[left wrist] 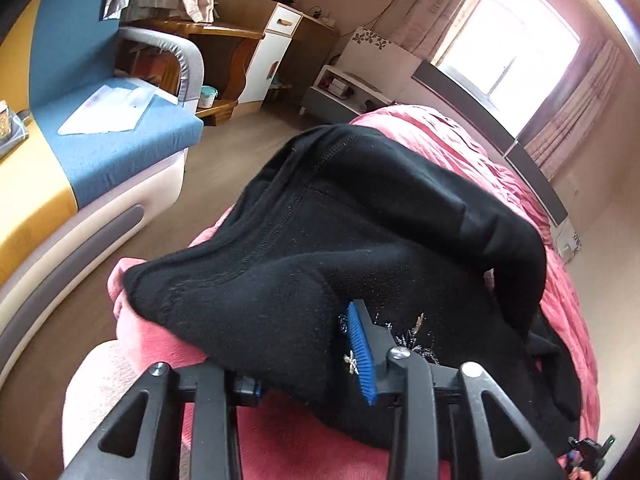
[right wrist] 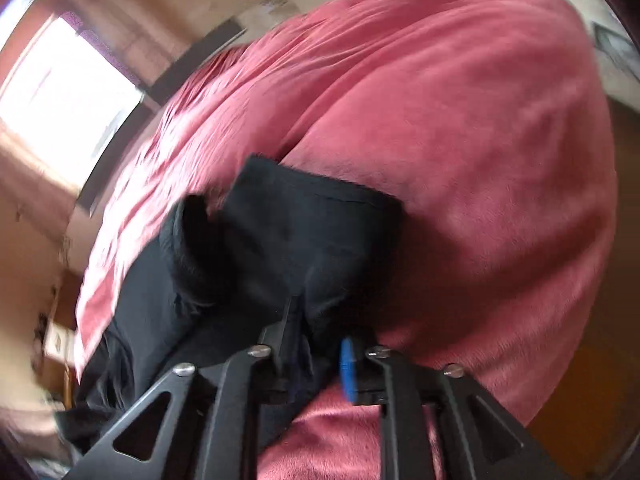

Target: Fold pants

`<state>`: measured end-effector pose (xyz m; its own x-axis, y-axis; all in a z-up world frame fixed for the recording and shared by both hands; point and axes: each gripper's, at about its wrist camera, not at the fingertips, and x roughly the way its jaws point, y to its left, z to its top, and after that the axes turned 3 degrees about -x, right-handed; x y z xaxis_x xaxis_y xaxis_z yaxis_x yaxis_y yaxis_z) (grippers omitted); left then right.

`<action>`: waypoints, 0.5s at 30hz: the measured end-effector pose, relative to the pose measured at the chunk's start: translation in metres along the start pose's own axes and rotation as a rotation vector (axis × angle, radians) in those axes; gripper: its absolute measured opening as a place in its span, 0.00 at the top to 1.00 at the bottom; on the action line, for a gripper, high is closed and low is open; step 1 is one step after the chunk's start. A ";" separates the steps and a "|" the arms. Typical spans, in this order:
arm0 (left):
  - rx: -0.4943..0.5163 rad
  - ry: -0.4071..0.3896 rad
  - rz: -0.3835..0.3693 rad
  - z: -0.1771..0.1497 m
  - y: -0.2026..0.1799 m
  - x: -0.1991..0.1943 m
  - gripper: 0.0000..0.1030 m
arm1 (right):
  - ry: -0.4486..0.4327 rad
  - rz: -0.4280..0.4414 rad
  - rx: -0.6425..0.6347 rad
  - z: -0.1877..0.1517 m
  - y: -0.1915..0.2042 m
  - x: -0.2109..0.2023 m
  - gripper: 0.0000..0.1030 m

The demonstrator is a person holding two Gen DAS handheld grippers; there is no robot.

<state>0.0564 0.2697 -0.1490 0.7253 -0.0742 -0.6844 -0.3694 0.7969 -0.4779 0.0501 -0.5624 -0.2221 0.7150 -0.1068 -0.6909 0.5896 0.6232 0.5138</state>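
Black pants (left wrist: pixel 360 220) lie bunched in folds on a pink bed cover (left wrist: pixel 460 140); a sparkly embroidered patch shows near my fingers. My left gripper (left wrist: pixel 308 344) stands open at the near end of the pants. Its blue right pad (left wrist: pixel 362 354) is bare, and black cloth drapes over the left finger and hides it. In the right wrist view, which is blurred, a folded end of the pants (right wrist: pixel 280 232) rests on the pink cover (right wrist: pixel 440 120). My right gripper (right wrist: pixel 320 328) is open, with a fold of the black cloth lying loosely between its jaws.
A blue and yellow sofa (left wrist: pixel 120 140) with a white sheet on it stands to the left across a strip of floor (left wrist: pixel 224 160). Behind it are a wooden shelf and a white cabinet (left wrist: pixel 272 52). A bright window (left wrist: pixel 512 40) and dark headboard lie beyond the bed.
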 end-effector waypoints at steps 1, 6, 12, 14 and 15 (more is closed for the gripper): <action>-0.003 0.000 -0.004 0.002 0.002 -0.005 0.65 | -0.020 -0.035 -0.008 0.001 0.002 -0.004 0.64; 0.013 -0.092 0.000 0.014 0.003 -0.034 0.61 | -0.260 -0.089 -0.169 0.026 0.039 -0.058 0.40; 0.037 -0.104 -0.028 0.037 -0.011 -0.035 0.50 | -0.173 0.049 -0.345 0.012 0.089 -0.038 0.25; 0.087 -0.060 -0.059 0.041 -0.015 -0.036 0.50 | -0.093 0.065 -0.369 0.005 0.099 -0.018 0.25; 0.118 -0.046 -0.043 0.041 -0.016 -0.037 0.50 | -0.074 0.070 -0.377 0.002 0.097 -0.014 0.25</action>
<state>0.0590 0.2840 -0.0935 0.7659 -0.0841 -0.6375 -0.2685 0.8590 -0.4359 0.0983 -0.5022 -0.1611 0.7819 -0.1011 -0.6152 0.3691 0.8703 0.3260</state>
